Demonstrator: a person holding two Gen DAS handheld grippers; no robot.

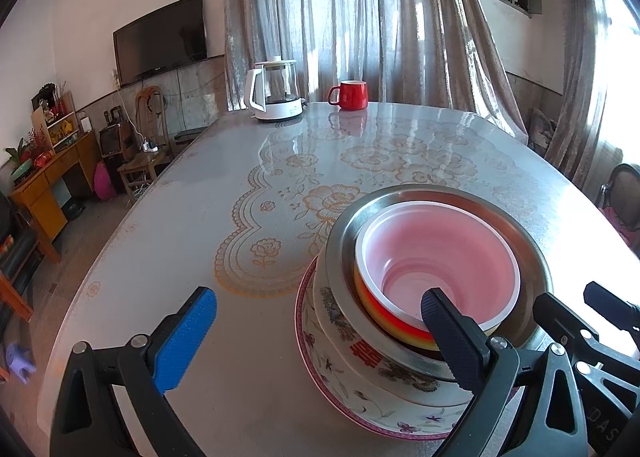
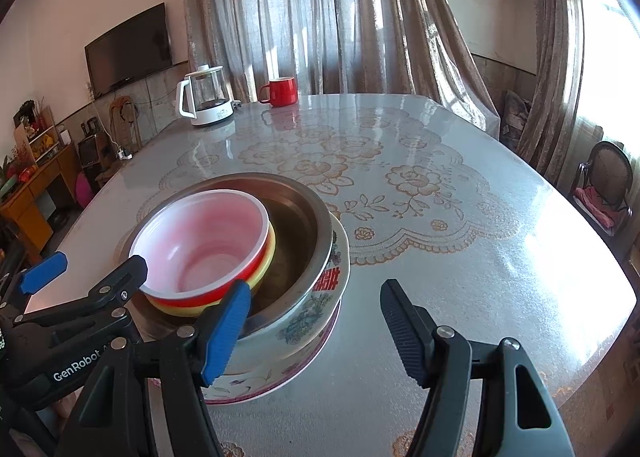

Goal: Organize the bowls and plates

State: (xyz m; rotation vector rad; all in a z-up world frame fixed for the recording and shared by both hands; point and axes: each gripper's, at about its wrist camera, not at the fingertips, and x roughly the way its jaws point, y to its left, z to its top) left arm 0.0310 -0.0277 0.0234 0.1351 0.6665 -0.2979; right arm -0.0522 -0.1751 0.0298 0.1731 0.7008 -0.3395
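Bowls [image 1: 438, 257] | nested on plate [image 1: 360, 409] near bench [image 1: 200, 217] front edge | left claw [image 1: 320, 341], right claw [image 2: 316, 333] both gaped empty | stacking looked finished; next likely withdrawing clear

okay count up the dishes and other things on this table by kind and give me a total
Plates: 1, the floral plate under the stack.
Bowls: 4 visible: patterned bowl, steel bowl, yellow bowl, red bowl.
Mugs: 1, the red mug.
Kettles: 1, the glass kettle.
Total: 7
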